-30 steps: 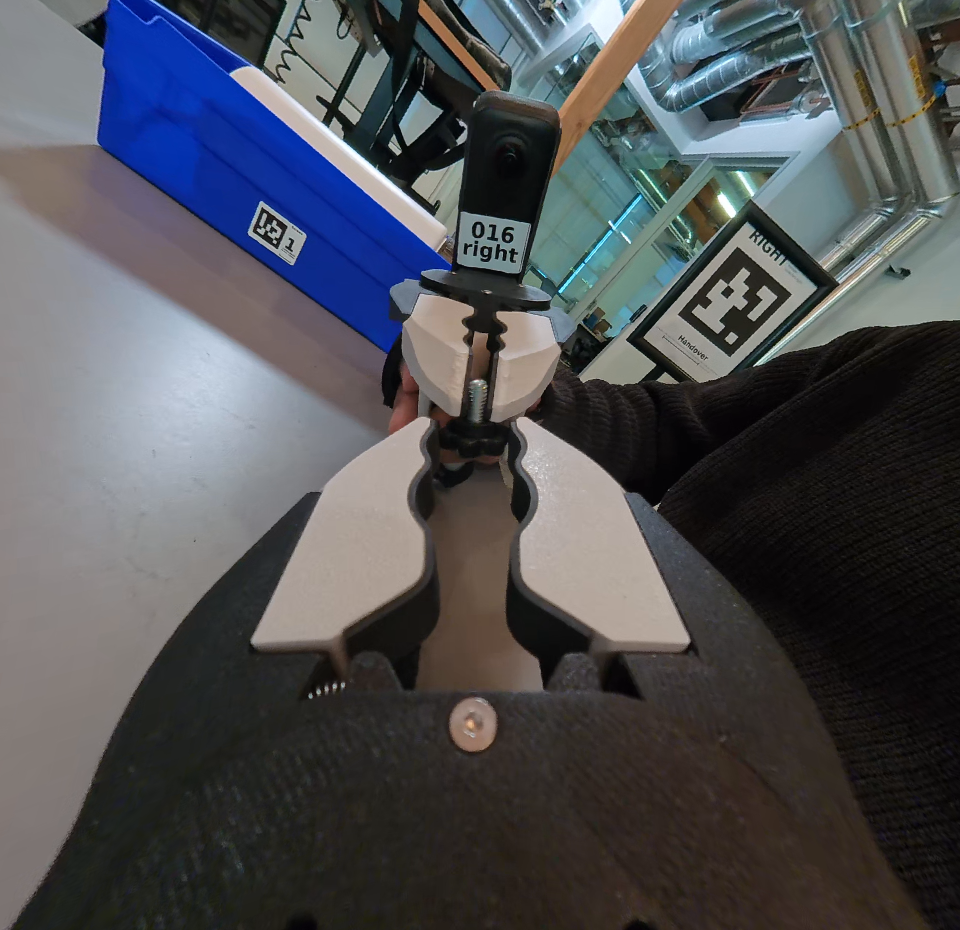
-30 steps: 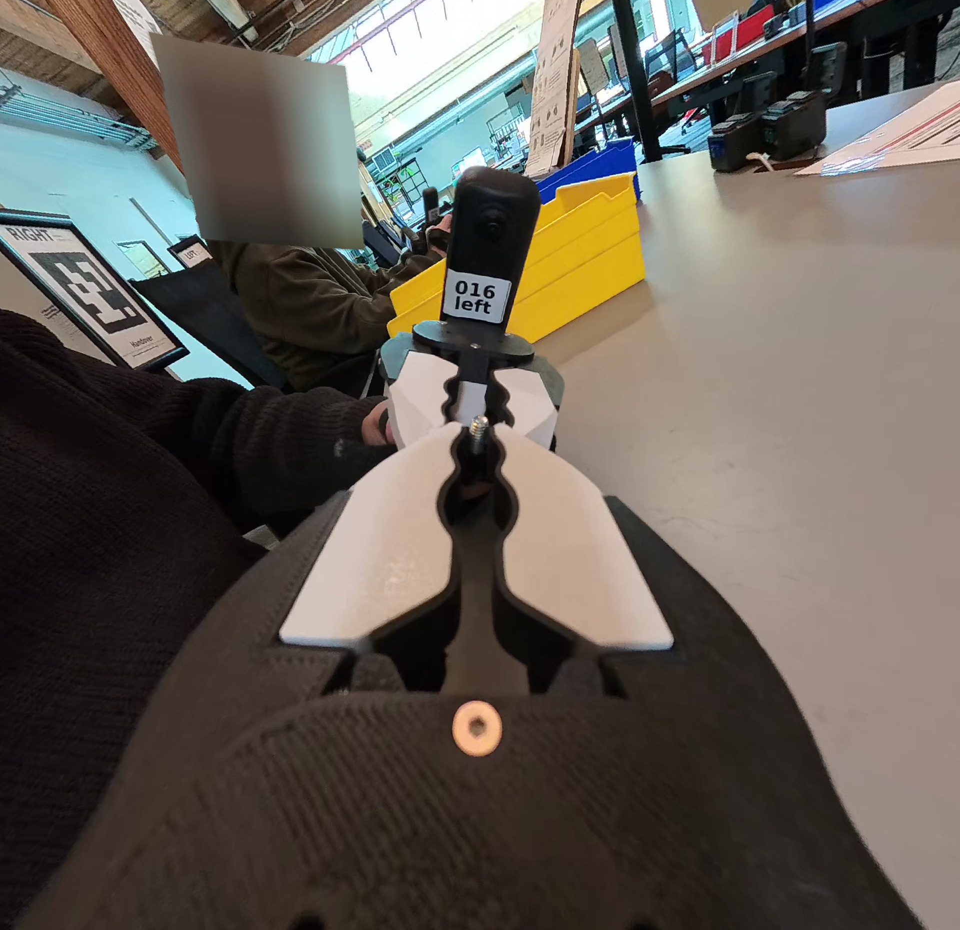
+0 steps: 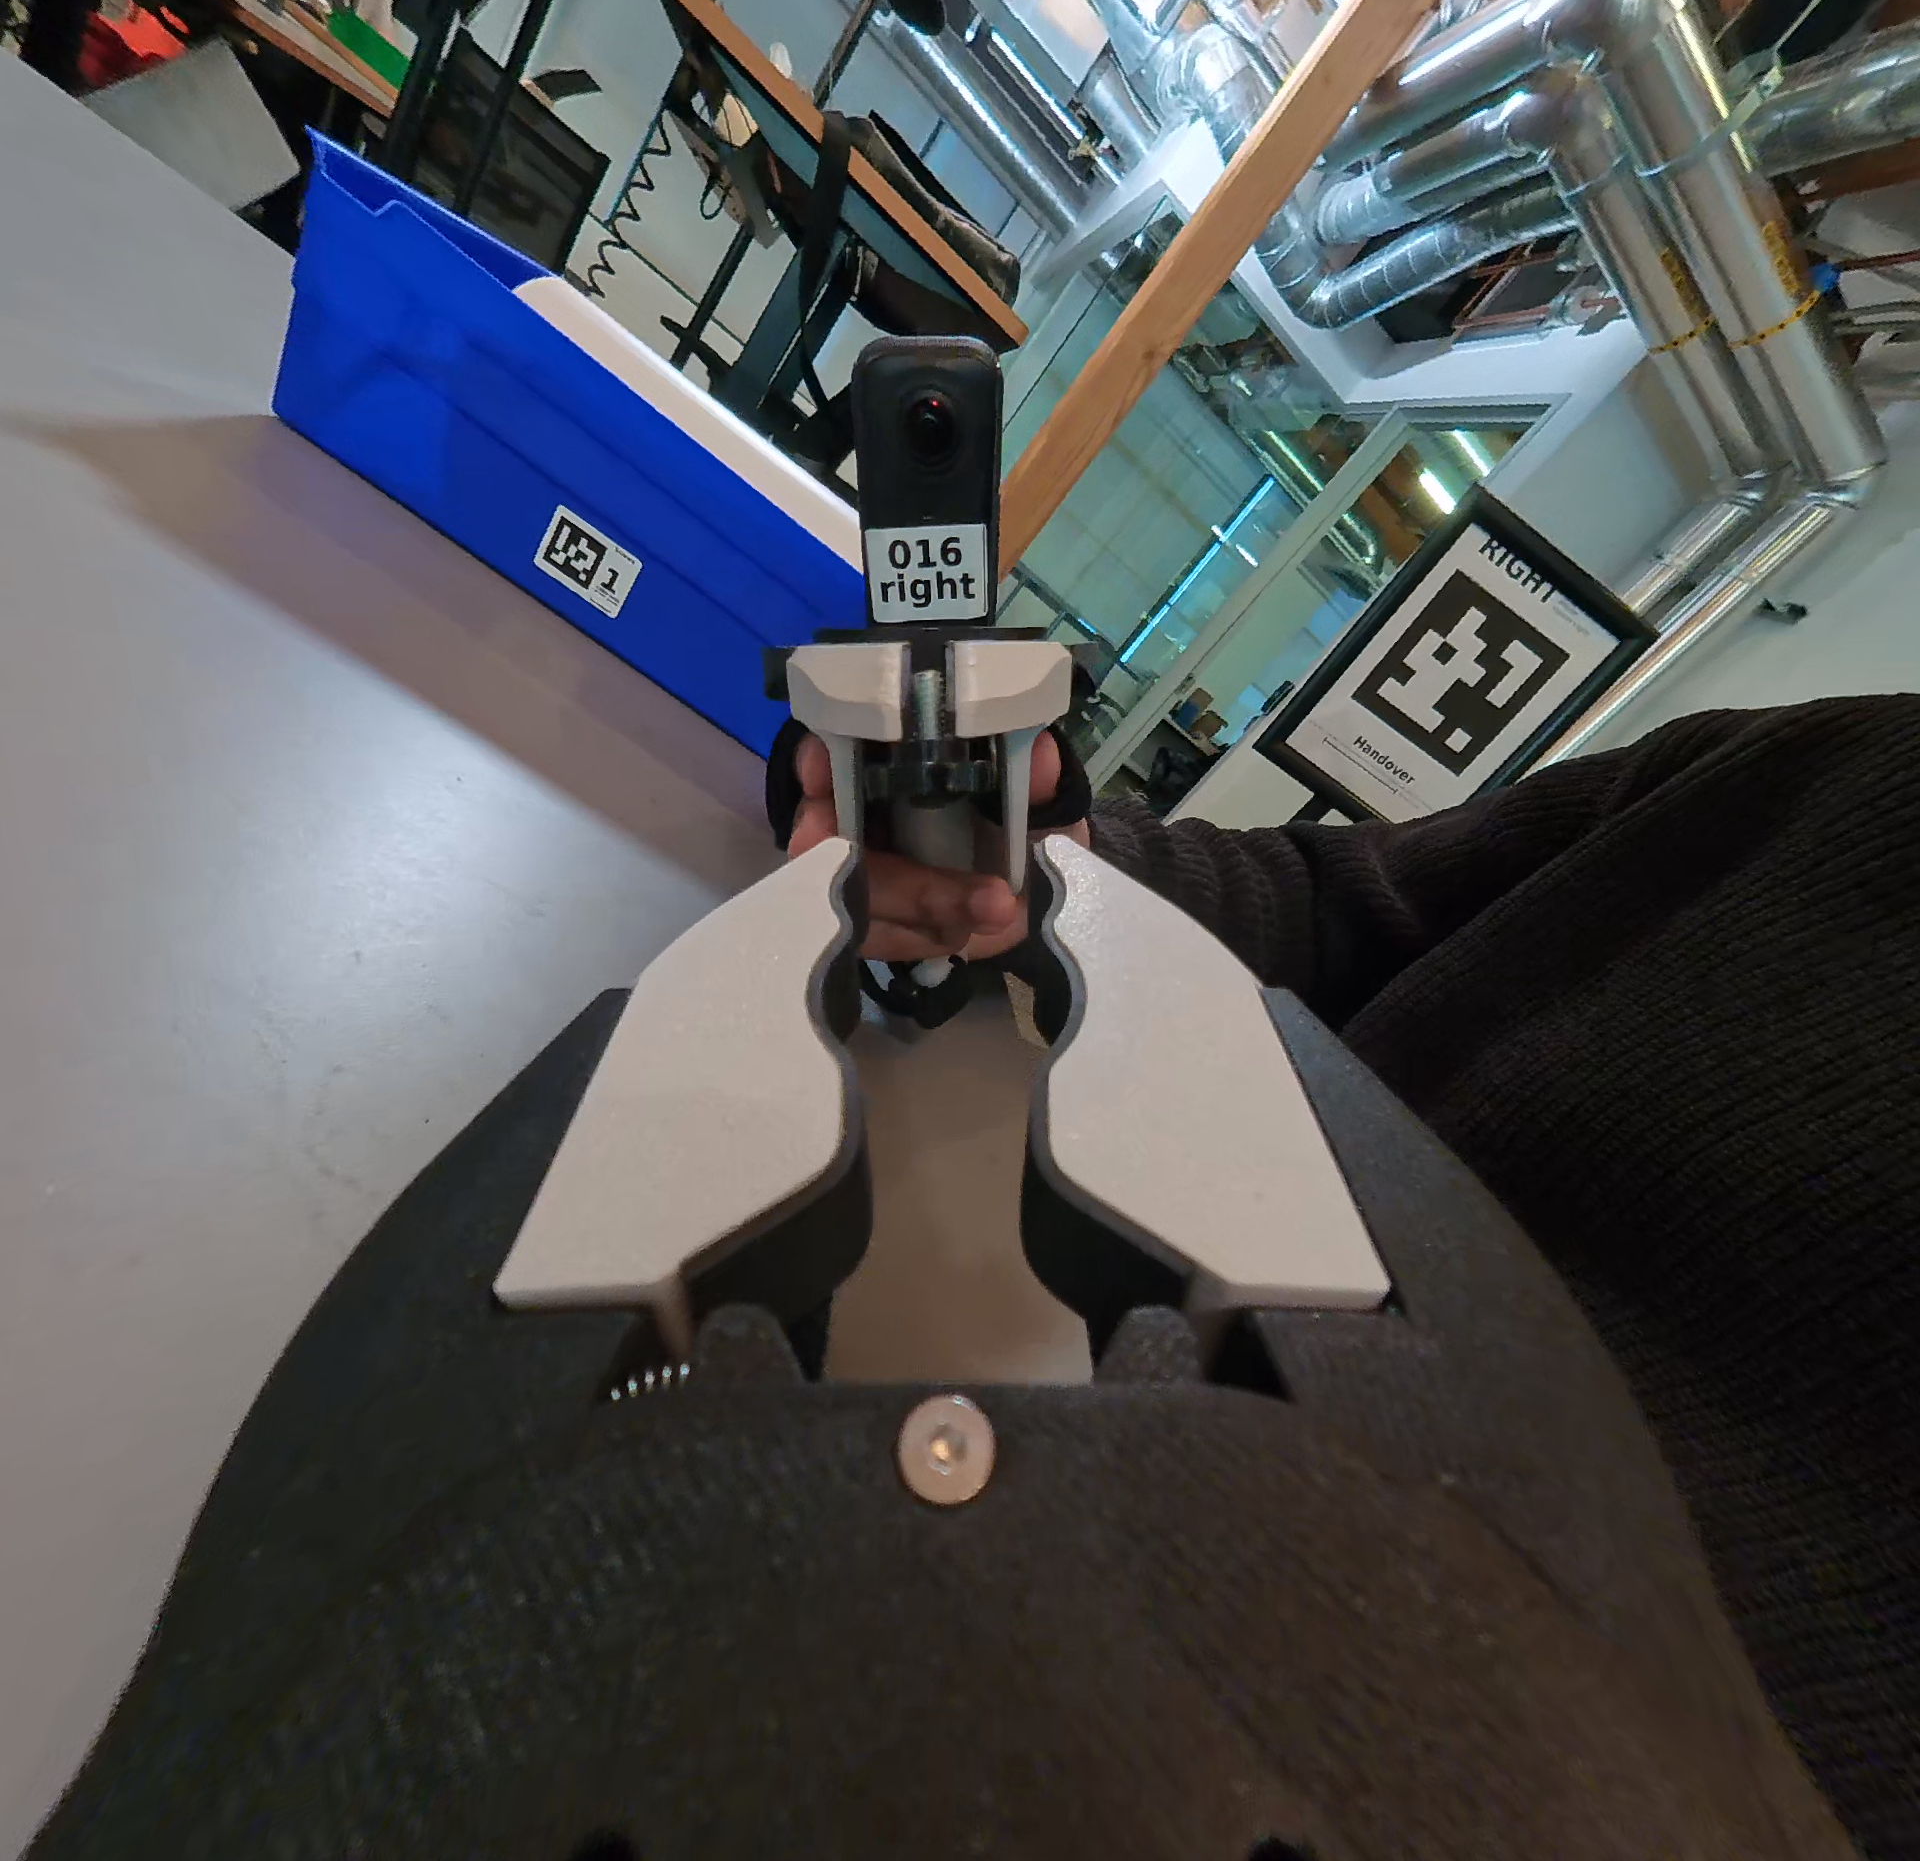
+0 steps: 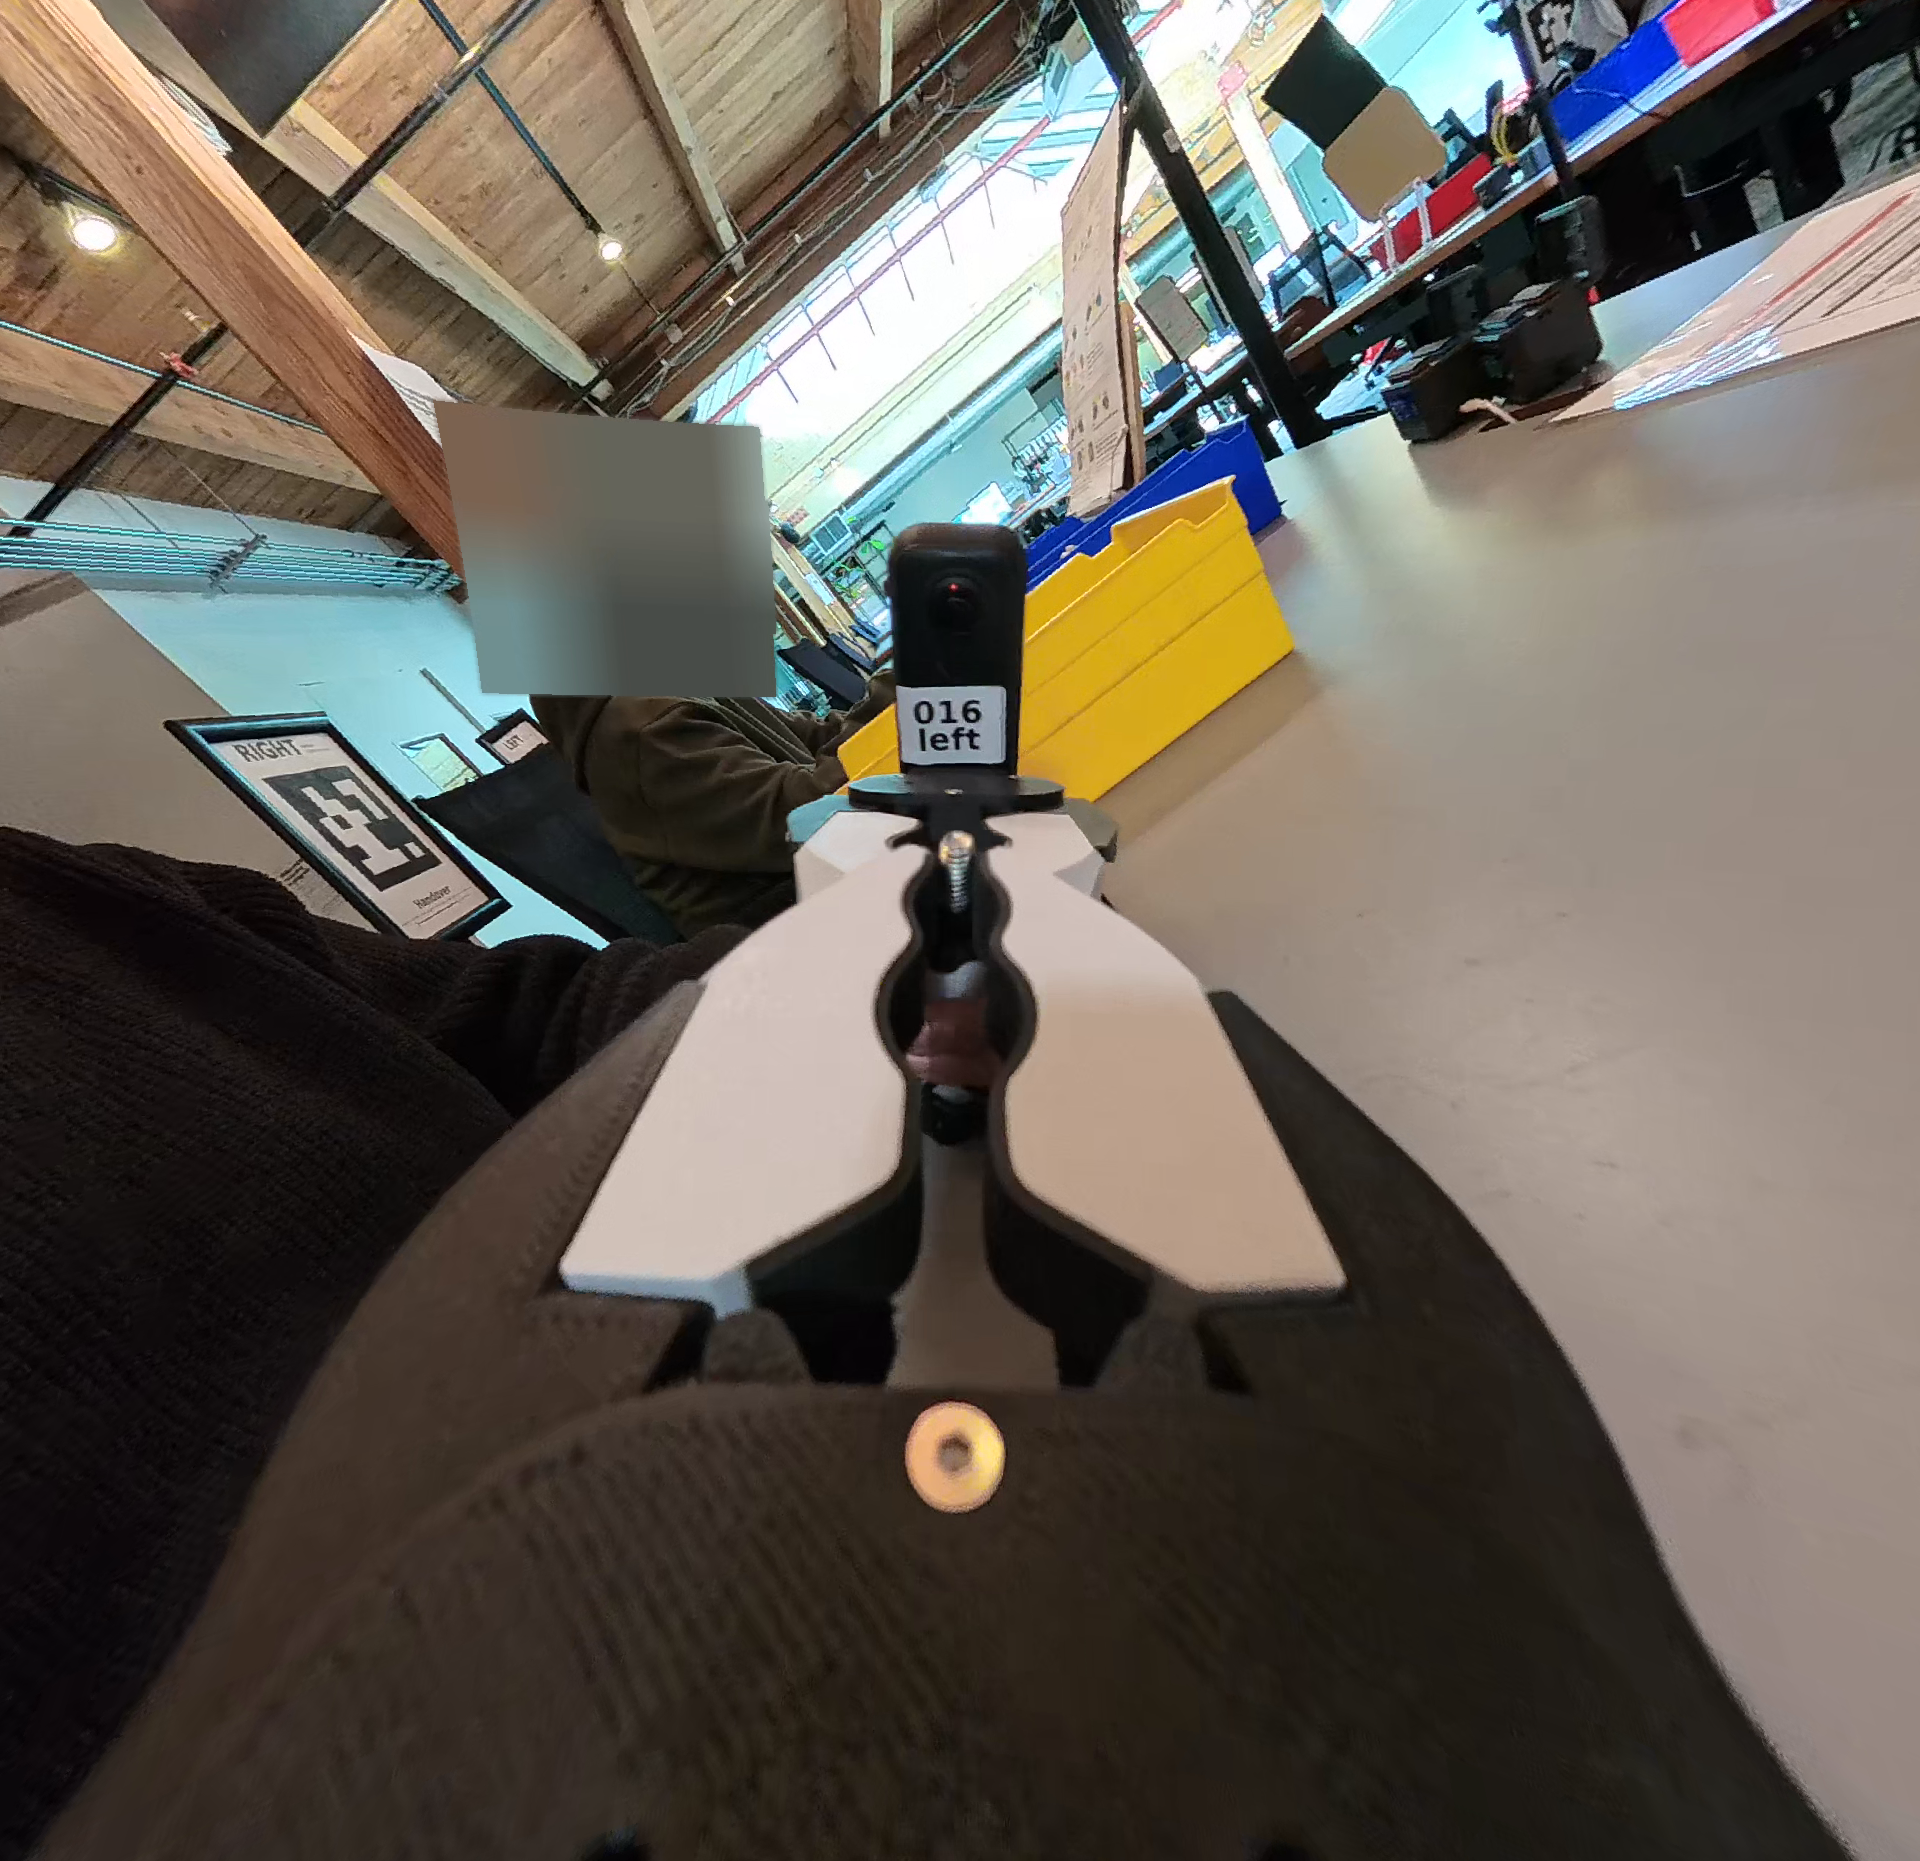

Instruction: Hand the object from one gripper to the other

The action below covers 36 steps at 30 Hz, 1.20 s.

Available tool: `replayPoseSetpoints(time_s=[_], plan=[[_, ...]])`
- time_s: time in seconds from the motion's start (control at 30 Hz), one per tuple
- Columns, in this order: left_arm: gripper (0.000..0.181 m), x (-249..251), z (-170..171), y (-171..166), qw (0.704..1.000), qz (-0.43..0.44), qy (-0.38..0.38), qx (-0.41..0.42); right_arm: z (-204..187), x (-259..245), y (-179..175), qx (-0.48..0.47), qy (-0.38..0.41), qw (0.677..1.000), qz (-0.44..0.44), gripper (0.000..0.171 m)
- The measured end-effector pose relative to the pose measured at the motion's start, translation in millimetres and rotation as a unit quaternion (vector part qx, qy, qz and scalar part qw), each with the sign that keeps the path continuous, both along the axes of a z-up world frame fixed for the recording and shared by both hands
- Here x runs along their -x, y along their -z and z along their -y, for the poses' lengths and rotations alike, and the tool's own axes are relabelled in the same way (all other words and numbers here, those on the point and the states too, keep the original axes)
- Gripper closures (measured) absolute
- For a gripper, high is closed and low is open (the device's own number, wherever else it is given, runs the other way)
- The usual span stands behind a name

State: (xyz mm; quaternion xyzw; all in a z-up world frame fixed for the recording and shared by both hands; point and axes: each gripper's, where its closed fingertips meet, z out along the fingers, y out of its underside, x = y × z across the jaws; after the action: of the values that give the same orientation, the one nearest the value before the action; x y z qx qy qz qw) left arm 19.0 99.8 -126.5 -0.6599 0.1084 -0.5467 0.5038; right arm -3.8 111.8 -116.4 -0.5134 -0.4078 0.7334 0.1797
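Grey table (image 3: pixel 260 876) | right gripper (image 4: pixel 954 861) jaws narrow, seemingly pinching bolt (image 3: pixel 928 697) | left gripper (image 3: pixel 940 866) jaws parted, bolt 12 o'clock beyond tips

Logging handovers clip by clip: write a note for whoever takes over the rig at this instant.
Right tongs: shut on the screw, with its black knob below the fingertips.
Left tongs: open, empty, facing the right ones, clear of the screw.
Both are held above the grey table.
Done: one pair holds the screw.
Left: the views don't show which way the pass goes. If it goes to the left, close on the knob, then release the right.
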Motion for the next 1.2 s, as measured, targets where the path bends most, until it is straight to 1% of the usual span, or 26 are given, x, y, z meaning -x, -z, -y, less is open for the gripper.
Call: replayPoseSetpoints(time_s=[0.13, 0.27, 0.47, 0.67, 0.8, 1.13, 1.2], plan=[[0.152, 0, 0, 1, 1.000, -0.021, -0.007, -0.007, 3, 2, 5, -0.023, 0.002, 1.000, 0.014, 0.165], [0.155, 1, 0, 1, 1.000, -0.022, -0.009, -0.008, 7, 3, 7, -0.046, 0.001, 0.999, 0.017, 0.165], [0.156, 4, -1, 0, 1.000, -0.019, -0.014, -0.008, 5, 2, 6, -0.031, -0.001, 0.999, 0.016, 0.165], [0.156, 9, -3, 0, 1.000, -0.016, -0.026, -0.005, 8, 3, 8, -0.043, -0.005, 0.999, 0.021, 0.165], [0.159, 7, -2, 2, 0.999, -0.028, -0.024, -0.008, 11, 4, 11, -0.059, -0.006, 0.998, 0.027, 0.165], [0.160, 9, -3, 4, 0.998, -0.048, -0.034, -0.004, 9, 5, 14, -0.061, -0.002, 0.997, 0.035, 0.165], [0.165, 10, -3, 4, 0.998, -0.045, -0.036, -0.004, 8, 5, 14, -0.060, 0.001, 0.998, 0.035, 0.165]])
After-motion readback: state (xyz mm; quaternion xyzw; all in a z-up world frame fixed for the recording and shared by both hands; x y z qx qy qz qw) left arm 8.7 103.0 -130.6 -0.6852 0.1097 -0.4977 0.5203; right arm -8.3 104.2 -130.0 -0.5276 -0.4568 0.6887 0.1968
